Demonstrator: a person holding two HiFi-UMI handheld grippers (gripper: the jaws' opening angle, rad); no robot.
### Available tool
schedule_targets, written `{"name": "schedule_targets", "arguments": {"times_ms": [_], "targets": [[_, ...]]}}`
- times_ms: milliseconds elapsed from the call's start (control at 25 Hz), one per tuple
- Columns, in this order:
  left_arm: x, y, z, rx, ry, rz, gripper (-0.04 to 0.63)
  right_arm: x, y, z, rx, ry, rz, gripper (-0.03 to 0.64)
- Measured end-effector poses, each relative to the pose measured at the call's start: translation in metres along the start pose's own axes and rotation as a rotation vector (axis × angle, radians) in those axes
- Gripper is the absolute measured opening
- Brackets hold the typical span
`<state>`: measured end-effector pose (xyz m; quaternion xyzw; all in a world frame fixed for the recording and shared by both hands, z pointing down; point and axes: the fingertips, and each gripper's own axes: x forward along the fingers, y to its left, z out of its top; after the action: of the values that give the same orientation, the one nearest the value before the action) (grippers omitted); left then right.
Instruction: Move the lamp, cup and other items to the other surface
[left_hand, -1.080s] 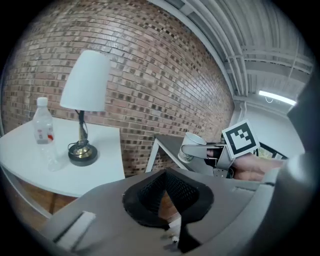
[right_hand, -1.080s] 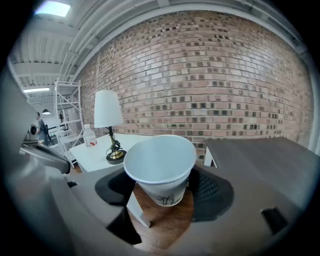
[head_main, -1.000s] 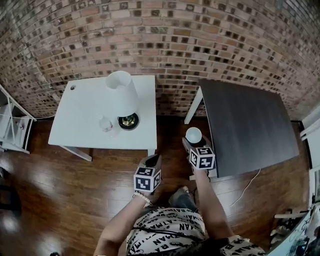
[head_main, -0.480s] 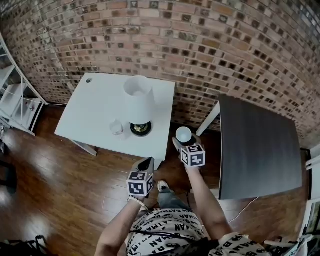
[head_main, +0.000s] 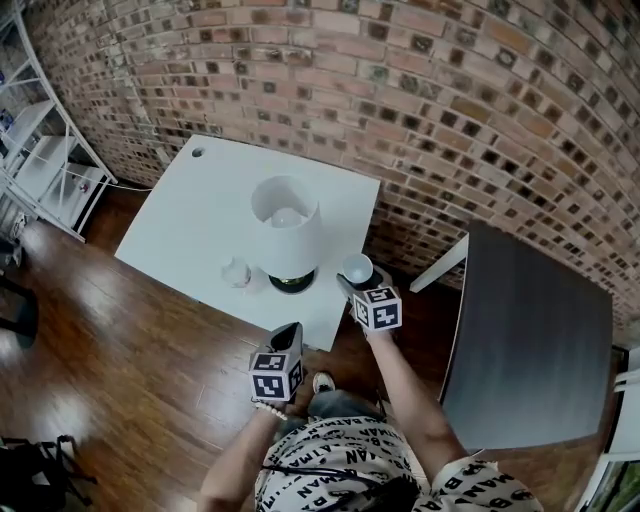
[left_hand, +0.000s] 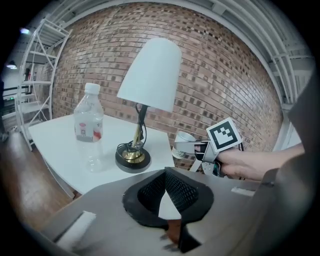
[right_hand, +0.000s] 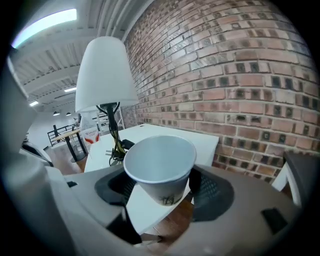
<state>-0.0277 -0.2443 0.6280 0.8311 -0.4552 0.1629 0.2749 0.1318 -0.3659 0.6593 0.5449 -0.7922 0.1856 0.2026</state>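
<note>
**Head view:** The lamp (head_main: 288, 225) and a bottle (head_main: 236, 271) are seen standing on the white table (head_main: 180, 200), while the dark table (head_main: 530, 340) is bare. Those two are therefore judged already moved. The cup (head_main: 356, 268) is carried in the right gripper (head_main: 358, 280) by the white table's near corner and is not yet set down (the last item, it seems). The left gripper (head_main: 290, 332) is held lower, off the table.

**Left gripper view:** Its jaws are seen together at the tips, with nothing between them. A cord is gathered at the lamp's base.

**Right gripper view:** The jaws are clamped on the cup's sides. The free corner beside the lamp is judged tight, so the shade and cord must be cleared.
</note>
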Motion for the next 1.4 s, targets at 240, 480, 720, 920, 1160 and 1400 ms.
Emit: {"name": "schedule_targets", "arguments": {"times_ms": [240,480,720,920,1160,1400], "targets": [[0.01,0.02,-0.003,-0.05,-0.007,0.073,0.002,0.046,0.004,0.001,-0.04,0.017,0.075,0.327],[0.012,0.037,-0.006,-0.081,-0.013,0.129,0.002,0.071,0.007,-0.006,-0.06,0.029,0.112,0.331],[0.014,0.044,-0.009,-0.104,-0.013,0.149,0.002,0.081,0.007,-0.008,-0.076,0.041,0.118,0.338],[0.016,0.045,-0.008,-0.111,-0.016,0.153,0.002,0.085,0.005,-0.014,-0.06,0.055,0.125,0.345],[0.015,0.046,-0.01,-0.115,-0.013,0.152,0.002,0.084,0.005,-0.02,-0.05,0.059,0.11,0.366],[0.011,0.053,-0.004,-0.109,-0.023,0.147,0.002,0.068,-0.004,-0.02,-0.018,0.054,0.069,0.422]]}}
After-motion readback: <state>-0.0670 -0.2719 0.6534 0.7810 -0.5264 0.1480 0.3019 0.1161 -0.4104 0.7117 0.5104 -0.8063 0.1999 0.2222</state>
